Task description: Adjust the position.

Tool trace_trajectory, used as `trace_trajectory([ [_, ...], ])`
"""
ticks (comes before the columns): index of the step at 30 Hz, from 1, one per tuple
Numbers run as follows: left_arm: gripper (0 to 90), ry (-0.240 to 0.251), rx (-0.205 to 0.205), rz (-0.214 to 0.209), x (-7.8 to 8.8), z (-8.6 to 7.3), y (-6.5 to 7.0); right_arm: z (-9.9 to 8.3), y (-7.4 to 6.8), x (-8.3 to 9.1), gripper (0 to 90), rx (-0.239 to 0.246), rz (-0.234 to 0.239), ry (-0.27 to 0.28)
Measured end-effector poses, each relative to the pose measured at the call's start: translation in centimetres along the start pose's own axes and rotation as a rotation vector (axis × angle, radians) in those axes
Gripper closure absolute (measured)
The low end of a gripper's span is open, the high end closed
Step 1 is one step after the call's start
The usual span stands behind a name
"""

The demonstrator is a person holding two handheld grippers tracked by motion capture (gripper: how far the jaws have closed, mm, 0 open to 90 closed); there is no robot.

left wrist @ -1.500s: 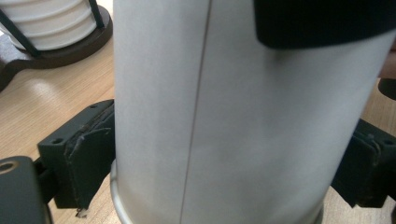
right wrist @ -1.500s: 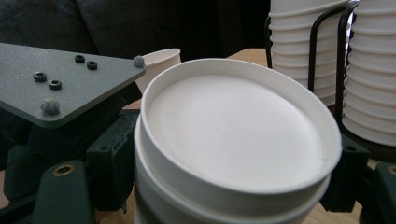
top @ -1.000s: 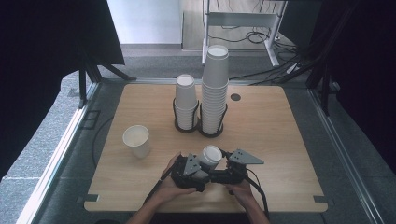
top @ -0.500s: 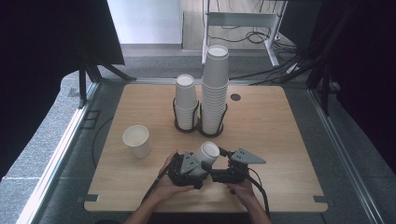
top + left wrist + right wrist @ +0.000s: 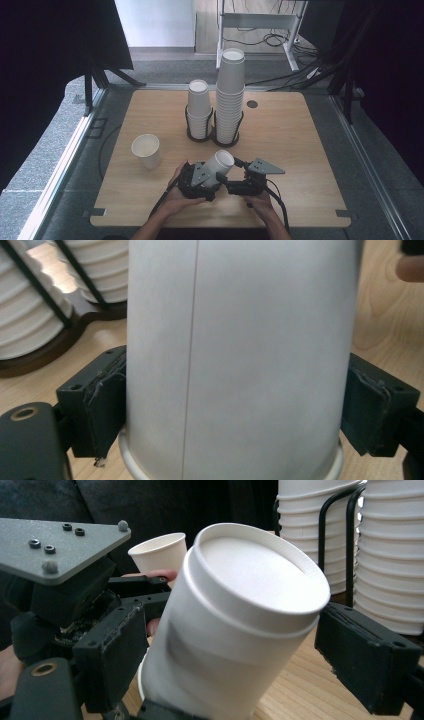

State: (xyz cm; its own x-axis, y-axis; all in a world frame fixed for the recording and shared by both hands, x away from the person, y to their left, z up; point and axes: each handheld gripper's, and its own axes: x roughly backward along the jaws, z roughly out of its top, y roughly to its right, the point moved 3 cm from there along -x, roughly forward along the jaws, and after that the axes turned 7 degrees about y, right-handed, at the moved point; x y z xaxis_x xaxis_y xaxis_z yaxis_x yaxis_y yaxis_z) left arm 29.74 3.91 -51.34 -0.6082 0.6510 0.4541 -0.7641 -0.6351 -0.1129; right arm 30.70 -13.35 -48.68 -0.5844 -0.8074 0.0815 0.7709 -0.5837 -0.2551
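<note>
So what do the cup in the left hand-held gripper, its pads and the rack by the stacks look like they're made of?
Cup: likely paper, matte white, with a straight side seam and rolled rim. Left hand-held gripper pads: probably black rubber or foam on plastic blocks, dull and frayed at the edges. Rack: seemingly thin black metal rod on a dark base, though the base material is unclear.

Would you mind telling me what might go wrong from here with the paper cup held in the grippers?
The left gripper clamps the thin paper cup near its rim, so it could dent. The right gripper straddles it with a gap at one jaw; a careless pull might tip it or sweep it into the tall cup stack.
</note>
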Motion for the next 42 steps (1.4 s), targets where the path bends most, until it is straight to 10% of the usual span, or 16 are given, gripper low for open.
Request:
trace_trajectory([
  [29,10.4,-0.035,-0.061,0.019,-0.7,0.0,1.1,0.1,-0.7,-0.1,23.3,-0.028,0.077,0.041],
  [42,11.8,-0.099,-0.167,0.140,0.2,0.9,-0.8,1.3,-0.2,0.9,12.7,0.059,0.056,0.006],
])
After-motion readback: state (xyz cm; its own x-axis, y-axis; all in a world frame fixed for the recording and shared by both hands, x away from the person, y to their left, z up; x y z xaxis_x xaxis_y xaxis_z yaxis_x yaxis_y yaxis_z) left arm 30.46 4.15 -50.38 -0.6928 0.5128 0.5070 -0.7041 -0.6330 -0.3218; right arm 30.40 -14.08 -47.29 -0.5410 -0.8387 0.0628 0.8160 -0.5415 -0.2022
